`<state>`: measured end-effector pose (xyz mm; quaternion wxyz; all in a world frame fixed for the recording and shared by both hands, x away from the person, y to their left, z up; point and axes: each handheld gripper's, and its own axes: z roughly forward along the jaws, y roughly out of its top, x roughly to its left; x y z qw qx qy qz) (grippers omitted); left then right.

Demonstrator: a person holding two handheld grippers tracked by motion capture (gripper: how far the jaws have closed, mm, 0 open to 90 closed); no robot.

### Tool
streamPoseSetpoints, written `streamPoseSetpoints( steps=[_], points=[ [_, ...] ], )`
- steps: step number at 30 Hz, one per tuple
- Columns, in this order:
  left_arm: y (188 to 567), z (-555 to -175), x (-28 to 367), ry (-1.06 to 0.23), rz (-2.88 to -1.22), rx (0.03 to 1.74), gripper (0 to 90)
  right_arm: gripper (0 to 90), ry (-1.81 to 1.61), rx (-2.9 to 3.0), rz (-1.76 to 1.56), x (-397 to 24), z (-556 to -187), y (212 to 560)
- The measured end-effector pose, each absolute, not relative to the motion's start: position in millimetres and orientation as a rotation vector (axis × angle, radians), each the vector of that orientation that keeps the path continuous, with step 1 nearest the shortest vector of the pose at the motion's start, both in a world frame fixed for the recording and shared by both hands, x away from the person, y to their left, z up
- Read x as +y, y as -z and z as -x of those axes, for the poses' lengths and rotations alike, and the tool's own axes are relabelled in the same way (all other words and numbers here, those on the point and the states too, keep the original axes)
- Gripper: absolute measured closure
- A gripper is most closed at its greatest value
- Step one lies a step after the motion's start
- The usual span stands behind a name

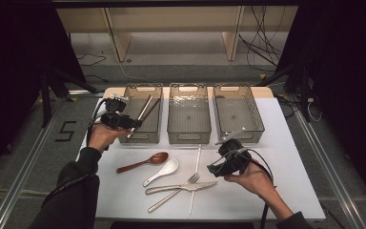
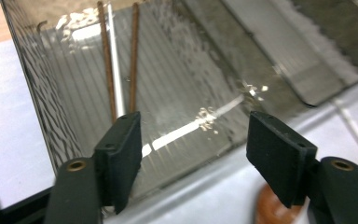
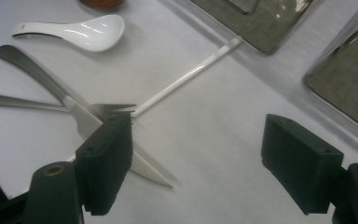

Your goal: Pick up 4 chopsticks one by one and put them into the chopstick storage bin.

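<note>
With our left tongs (image 2: 193,156) wide and empty over the left bin (image 1: 153,138) holding the chopsticks (image 1: 144,112), and our right tongs (image 3: 198,163) wide above the table (image 1: 290,157), we judge the white chopstick (image 3: 186,74) light, stiff, slippery, best pinched mid-length.

Two brown chopsticks (image 2: 134,56) and a white one (image 2: 115,60) lie lengthwise in the left smoky bin (image 1: 156,136).

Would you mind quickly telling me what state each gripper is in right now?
Left gripper: open, holding nothing, over the left basket.
Right gripper: open, holding nothing, above the knife.
</note>
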<state>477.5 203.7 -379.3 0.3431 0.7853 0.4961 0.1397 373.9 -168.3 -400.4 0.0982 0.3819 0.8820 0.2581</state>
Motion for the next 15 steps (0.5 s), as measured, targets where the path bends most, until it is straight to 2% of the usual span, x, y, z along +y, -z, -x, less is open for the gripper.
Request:
streamPoseSetpoints(
  steps=[5,15],
  points=[
    [371,-447,210,-0.342,-1.976,1.224,28.4,26.0,-0.729,2.598,-1.181,-163,-385,408],
    [387,-390,197,-0.343,-2.039,1.118,22.4,27.1,-0.677,2.593,-1.227,-149,-407,419]
  ],
)
